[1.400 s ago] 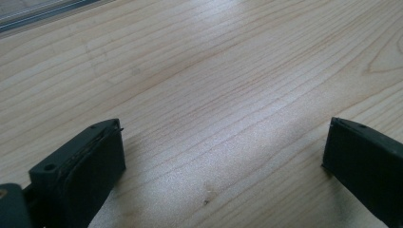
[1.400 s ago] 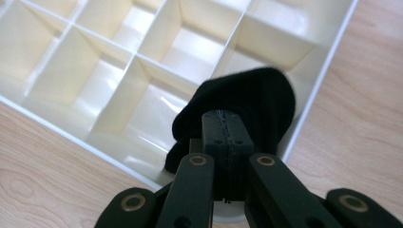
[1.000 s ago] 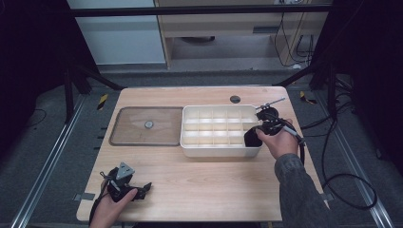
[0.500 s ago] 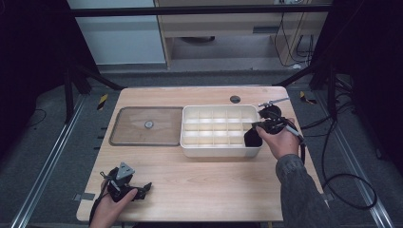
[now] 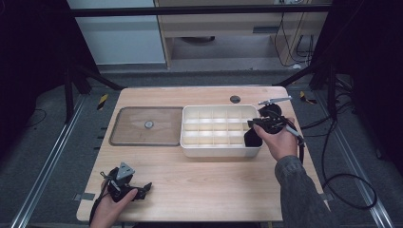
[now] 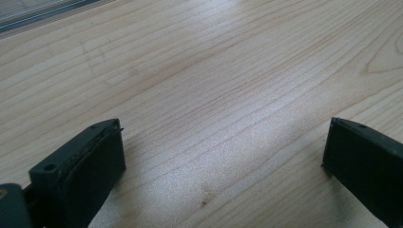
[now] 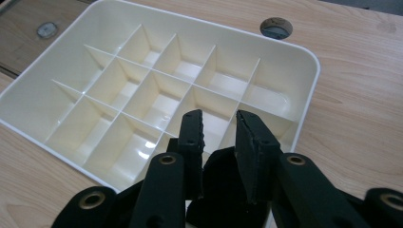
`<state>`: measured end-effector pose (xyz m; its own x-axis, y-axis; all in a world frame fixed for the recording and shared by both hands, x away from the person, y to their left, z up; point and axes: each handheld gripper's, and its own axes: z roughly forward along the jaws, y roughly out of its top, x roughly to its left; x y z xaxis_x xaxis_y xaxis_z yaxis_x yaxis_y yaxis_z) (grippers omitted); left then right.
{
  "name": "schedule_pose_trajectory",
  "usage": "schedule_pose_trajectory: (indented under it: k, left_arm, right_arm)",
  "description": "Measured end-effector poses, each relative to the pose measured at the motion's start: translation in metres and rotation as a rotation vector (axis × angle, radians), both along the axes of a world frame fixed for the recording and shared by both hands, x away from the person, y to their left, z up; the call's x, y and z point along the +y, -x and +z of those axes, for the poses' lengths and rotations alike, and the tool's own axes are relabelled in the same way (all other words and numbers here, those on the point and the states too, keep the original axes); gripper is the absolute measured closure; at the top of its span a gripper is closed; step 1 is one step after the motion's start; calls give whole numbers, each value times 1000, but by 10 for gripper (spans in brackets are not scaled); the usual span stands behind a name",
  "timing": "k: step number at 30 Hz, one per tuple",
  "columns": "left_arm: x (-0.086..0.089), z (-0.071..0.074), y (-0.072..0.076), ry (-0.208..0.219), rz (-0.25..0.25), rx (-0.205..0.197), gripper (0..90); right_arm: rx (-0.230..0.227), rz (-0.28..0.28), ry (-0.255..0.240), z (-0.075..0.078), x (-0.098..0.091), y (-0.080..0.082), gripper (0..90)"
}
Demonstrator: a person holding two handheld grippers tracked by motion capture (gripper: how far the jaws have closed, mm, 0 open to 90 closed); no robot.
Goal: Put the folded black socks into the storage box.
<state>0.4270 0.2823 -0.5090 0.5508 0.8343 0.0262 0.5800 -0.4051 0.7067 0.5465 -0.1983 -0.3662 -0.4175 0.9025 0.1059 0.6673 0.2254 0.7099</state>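
Note:
A white compartment tray (image 5: pixel 216 151) (image 7: pixel 306 85) stands right of the table's middle. A black object (image 5: pixel 252 138) (image 7: pixel 221 183) lies in its near right compartment. My right gripper (image 5: pixel 253 123) (image 7: pixel 218 116) hovers over that compartment, pointing into the tray. Its jaws have just been opening and now stand a little apart, with the black object low down between them and the pads not pressing on it. My left gripper (image 5: pixel 143 189) (image 6: pixel 223 137) rests at the table's near left corner, open wide over bare wood, holding nothing.
A flat brown lid (image 5: pixel 128 135) with a round knob (image 5: pixel 148 125) lies left of the tray, touching it. A round hole (image 5: pixel 235 99) (image 7: pixel 276 27) sits in the tabletop behind the tray. Cables trail off the table's right side.
The right hand has shifted slightly away from the black object, which stays in the compartment. The left gripper has not moved.

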Motion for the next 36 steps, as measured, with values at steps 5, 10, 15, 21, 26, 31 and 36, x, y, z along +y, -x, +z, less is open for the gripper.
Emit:
schedule_pose_trajectory:
  k: [5, 10, 15, 21, 26, 31, 36]
  left_arm:
    - [0, 0, 0, 3, 2, -2, 0]
    - [-1, 0, 0, 3, 2, -2, 0]
    - [-1, 0, 0, 3, 1, -1, 0]
    - [-1, 0, 0, 2, 1, -2, 0]
    - [-1, 0, 0, 3, 1, -2, 0]
    - [-1, 0, 0, 4, 0, -2, 0]
    - [-1, 0, 0, 4, 0, -2, 0]
  right_arm:
    - [-8, 1, 9, 1, 1, 3, 660]
    - [-20, -2, 3, 4, 4, 6, 565]
    - [-29, -13, 10, 6, 6, 9, 460]
    - [-40, -22, 14, 9, 6, 14, 355]
    - [-44, -20, 4, 11, 4, 19, 273]
    - [-50, -24, 1, 8, 2, 25, 183]
    - [-61, -23, 5, 6, -3, 32, 110]
